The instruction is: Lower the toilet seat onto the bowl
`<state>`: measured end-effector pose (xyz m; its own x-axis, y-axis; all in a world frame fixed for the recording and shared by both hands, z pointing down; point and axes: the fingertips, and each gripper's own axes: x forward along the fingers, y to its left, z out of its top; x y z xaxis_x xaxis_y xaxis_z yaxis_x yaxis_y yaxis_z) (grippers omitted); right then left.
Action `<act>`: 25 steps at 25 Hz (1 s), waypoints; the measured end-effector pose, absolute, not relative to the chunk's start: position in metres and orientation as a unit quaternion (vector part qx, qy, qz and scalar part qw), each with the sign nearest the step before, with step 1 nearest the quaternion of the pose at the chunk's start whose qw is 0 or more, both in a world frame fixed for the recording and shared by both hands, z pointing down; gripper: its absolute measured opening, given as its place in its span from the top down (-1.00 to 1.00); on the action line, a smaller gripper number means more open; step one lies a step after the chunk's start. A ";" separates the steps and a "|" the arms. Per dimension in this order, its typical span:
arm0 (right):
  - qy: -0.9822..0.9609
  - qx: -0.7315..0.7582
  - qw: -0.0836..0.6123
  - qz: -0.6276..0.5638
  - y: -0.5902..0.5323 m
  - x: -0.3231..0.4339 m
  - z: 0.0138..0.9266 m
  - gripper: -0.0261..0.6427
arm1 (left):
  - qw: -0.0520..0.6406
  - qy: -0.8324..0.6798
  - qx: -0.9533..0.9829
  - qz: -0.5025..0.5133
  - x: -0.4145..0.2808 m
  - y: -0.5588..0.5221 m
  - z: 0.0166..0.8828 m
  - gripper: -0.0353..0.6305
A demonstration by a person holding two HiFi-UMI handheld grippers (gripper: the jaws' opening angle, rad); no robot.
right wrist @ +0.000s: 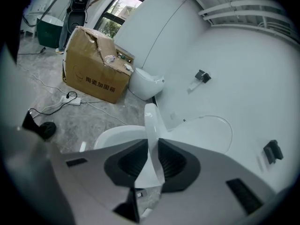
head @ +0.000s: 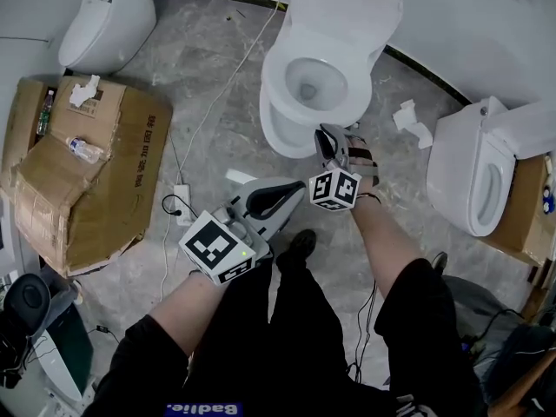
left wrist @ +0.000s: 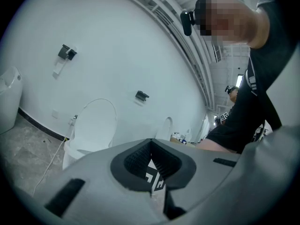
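Your right gripper (head: 328, 142) is angled down at the toilet, clamped on the front edge of the seat (right wrist: 151, 125). The seat's white and stands tilted above the bowl (right wrist: 111, 137). Left gripper (head: 276, 198) hangs beside it, closed and empty.

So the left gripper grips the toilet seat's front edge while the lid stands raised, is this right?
No. It is the right gripper that grips the toilet seat at its front edge, as the right gripper view shows. The left gripper holds nothing. The lid does stand raised.
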<state>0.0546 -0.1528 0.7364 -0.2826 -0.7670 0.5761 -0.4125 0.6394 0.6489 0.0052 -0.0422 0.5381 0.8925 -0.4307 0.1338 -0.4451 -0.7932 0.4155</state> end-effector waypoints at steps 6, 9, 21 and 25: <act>-0.770 0.368 0.478 -0.205 -0.139 0.048 0.757 0.71 | 0.233 -0.223 0.946 0.028 0.007 -0.032 0.551 0.85; -0.770 0.351 0.489 -0.211 -0.129 0.043 0.774 0.71 | 0.237 -0.223 0.945 0.031 0.006 -0.029 0.557 0.85; -0.767 0.341 0.494 -0.226 -0.101 0.033 0.831 0.71 | 0.248 -0.229 0.941 0.031 -0.003 -0.028 0.595 0.85; -0.765 0.335 0.506 -0.216 -0.093 0.031 0.856 0.73 | 0.255 -0.232 0.938 0.033 -0.008 -0.024 0.611 0.85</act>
